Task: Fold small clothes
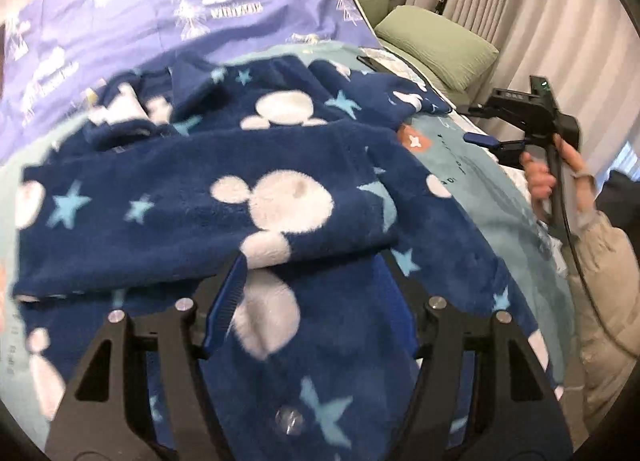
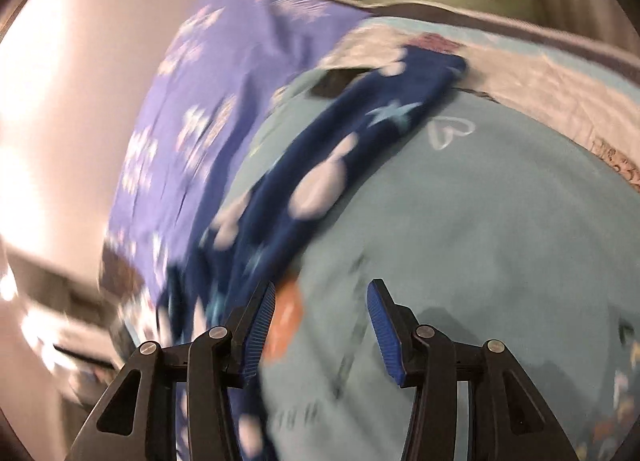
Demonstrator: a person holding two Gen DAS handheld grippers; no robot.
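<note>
Straddling fleece garment (image 1: 248,165), left tongs (image 1: 316,301) seemingly parted.

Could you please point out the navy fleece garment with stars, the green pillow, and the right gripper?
Navy fleece garment with white and blue star print (image 1: 192,197), left wrist view, on its folded-over upper layer.
Green pillow (image 1: 440,41), left wrist view, on its top face.
Right gripper (image 2: 322,321), right wrist view, midway between its blue fingertips.

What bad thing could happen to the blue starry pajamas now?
The folded flap of the blue starry pajamas might flop open; the left hand-held gripper looks open, so nothing seems to pin it. The right hand-held gripper is open, off the cloth. The dark flat thing by the sleeve could get dragged.
</note>
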